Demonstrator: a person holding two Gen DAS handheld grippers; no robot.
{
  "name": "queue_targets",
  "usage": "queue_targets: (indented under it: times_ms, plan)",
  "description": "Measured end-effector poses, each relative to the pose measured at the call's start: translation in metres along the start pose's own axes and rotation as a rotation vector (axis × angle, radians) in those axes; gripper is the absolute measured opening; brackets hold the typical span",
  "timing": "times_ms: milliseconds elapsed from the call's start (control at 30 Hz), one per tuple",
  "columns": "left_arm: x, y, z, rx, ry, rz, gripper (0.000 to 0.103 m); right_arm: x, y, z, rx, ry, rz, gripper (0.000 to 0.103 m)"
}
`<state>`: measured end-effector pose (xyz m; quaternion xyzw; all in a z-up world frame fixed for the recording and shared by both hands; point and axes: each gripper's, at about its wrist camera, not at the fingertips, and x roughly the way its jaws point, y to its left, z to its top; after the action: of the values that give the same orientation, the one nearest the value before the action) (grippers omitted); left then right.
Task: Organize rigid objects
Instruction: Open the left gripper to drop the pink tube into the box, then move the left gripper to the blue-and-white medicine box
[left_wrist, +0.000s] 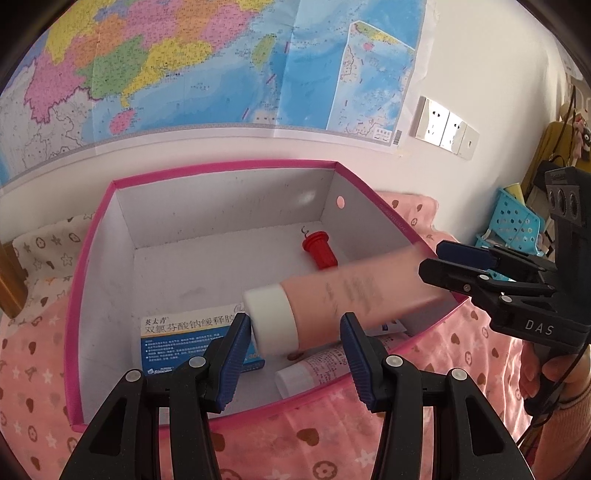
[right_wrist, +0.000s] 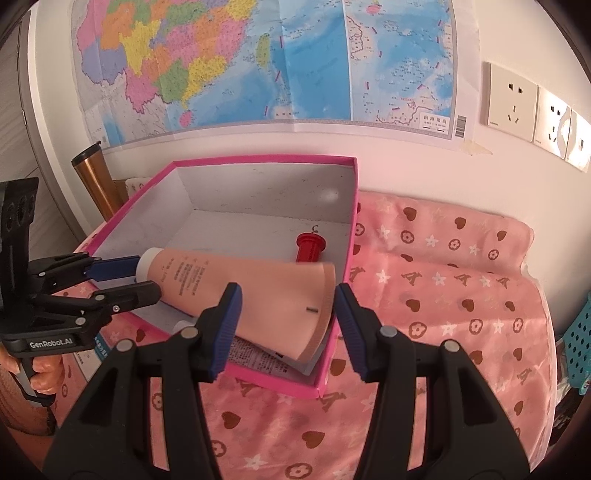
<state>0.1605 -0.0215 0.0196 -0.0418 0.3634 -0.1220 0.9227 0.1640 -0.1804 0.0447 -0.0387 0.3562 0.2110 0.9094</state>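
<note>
We see a peach-pink plastic tube (left_wrist: 354, 295) with a smooth white cylindrical cap (left_wrist: 271, 319), lying slantwise over the open pink box (left_wrist: 88, 280). Its body is soft-looking and matte, printed with fine dark text, and it flattens toward a wide crimped tail (right_wrist: 317, 314). In the right wrist view the tail spreads like a fan above the near wall of the box, between the fingers (right_wrist: 227, 325) of our right gripper (right_wrist: 288, 325), which stand apart and do not clamp it. Whether anything supports the tube we cannot tell; in the left wrist view it is blurred.

Our left gripper (left_wrist: 295, 356) has its ribbed blue pads spread wide, the cap just beside the left pad; the fingers (left_wrist: 232, 362) are open.

The box is cardboard, with pink outer walls, a pink rim and a dull grey-white lining with small specks. On its floor lies a ridged red plastic piece (left_wrist: 320, 251) with a small metal hook at one end, a blue and white medicine carton (left_wrist: 199, 339) with Chinese print, and a second, smaller pink tube (left_wrist: 314, 371) with a white cap near the front wall.

The box sits on a bed covered with a fleecy pink blanket (right_wrist: 443, 295) patterned with brown hearts, white stars and flowers. A glossy colourful map (right_wrist: 258, 62) hangs on the wall behind.
</note>
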Motion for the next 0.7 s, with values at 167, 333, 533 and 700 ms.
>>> queue_targets:
  times_ms: [167, 333, 533, 700]
  plan:
    - [0.002, -0.001, -0.001, 0.007, 0.009, 0.002, 0.05, -0.002, 0.002, 0.0, -0.001, -0.015, -0.011, 0.055]
    - [-0.006, 0.0, -0.006, 0.013, -0.015, -0.01, 0.05, -0.008, 0.0, -0.005, 0.016, -0.027, -0.003, 0.055]
    - [-0.03, -0.004, -0.014, 0.039, -0.076, 0.014, 0.053, -0.022, -0.001, -0.015, 0.052, -0.052, 0.033, 0.055]
    - [-0.056, -0.006, -0.022, 0.062, -0.134, 0.033, 0.056, -0.035, 0.008, -0.027, 0.066, -0.071, 0.097, 0.055]
